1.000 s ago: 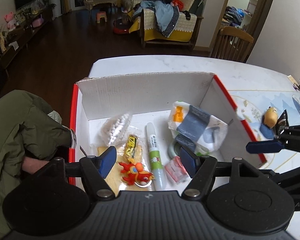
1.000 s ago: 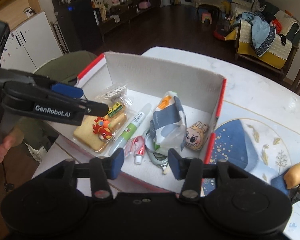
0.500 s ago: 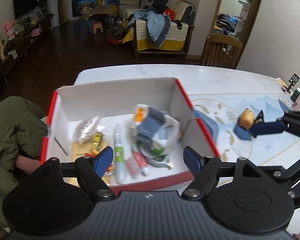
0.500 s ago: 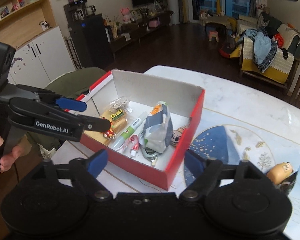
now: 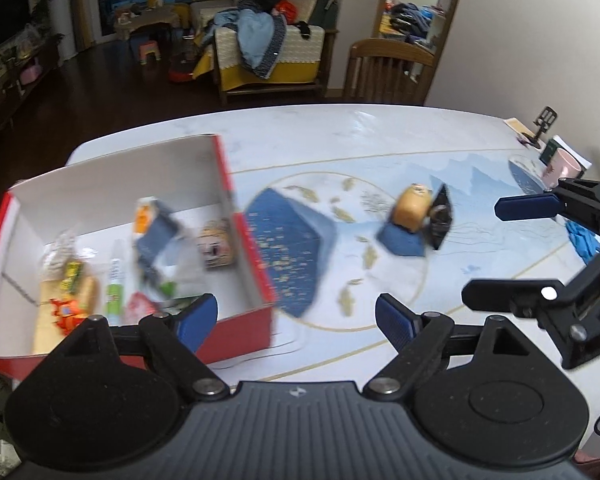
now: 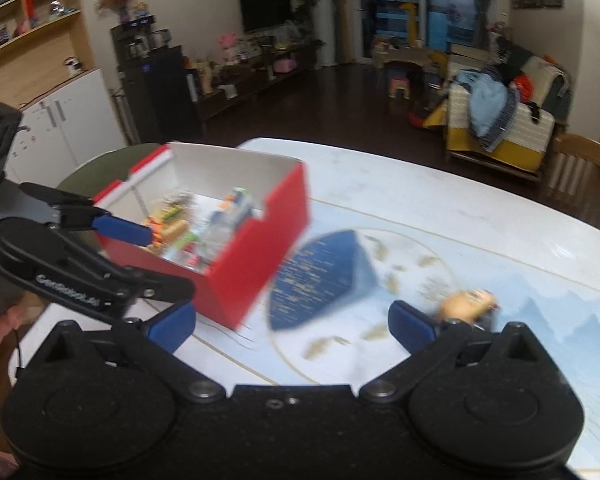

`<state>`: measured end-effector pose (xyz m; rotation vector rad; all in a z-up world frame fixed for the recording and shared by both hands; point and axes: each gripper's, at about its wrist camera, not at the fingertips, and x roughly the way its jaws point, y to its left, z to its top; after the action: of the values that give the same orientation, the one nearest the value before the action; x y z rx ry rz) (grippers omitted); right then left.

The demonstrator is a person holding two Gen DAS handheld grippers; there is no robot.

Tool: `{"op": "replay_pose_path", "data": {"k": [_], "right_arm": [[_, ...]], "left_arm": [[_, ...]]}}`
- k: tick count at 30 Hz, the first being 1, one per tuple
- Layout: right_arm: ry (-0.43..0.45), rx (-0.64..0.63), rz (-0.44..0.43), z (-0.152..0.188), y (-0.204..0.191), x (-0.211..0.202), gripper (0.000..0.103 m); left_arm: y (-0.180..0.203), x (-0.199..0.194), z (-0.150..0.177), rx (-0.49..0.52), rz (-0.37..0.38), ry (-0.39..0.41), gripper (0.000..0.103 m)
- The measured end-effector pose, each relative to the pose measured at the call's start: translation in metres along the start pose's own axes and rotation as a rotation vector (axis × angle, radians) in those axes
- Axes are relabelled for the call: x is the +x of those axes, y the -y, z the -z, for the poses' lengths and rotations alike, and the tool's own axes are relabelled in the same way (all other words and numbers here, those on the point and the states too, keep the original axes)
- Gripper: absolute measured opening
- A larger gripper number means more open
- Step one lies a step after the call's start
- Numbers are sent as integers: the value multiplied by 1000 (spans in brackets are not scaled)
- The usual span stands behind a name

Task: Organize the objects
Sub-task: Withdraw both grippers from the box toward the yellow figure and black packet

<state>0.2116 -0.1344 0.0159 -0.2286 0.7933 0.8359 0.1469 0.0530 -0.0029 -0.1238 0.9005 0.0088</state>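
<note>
Fingers on the left gripper [image 5: 296,320] stand spread wide with nothing between them; the right gripper [image 6: 292,326] is likewise released and empty. Just beyond the right gripper's right finger lies the yellow-brown toy figure [image 6: 466,305], resting on the table [image 5: 340,136] against a small dark item, well apart from the red box [image 6: 260,248]. Judged light, rounded and probably smooth, the figure would best be taken across its middle. Blur hides finer detail. Farther left, the box holds a glue stick [image 5: 115,288], snack packets and a doll face [image 5: 217,246].
</note>
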Motion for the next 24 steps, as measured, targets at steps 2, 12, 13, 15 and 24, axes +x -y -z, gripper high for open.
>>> {"op": "replay_pose_path", "data": {"k": [2,12,13,15,24], "right_arm": [[-3,19,16,7,17,-5,103],[-22,-6,120,35,85,-14,102],[-26,-21,129,38,89,-14,102],[-31,-45,133,41,96,-10,102],[-76,-118,142,52,123,22,99]], "left_arm": [[14,5,-3,4,8,-3,86],[69,50,-26,47,42,-21,103],[73,56,-29,51,42,-29,103],[79,69,-34,63,46,-39,103],[98,133,-58,129,41,-98,103]]}}
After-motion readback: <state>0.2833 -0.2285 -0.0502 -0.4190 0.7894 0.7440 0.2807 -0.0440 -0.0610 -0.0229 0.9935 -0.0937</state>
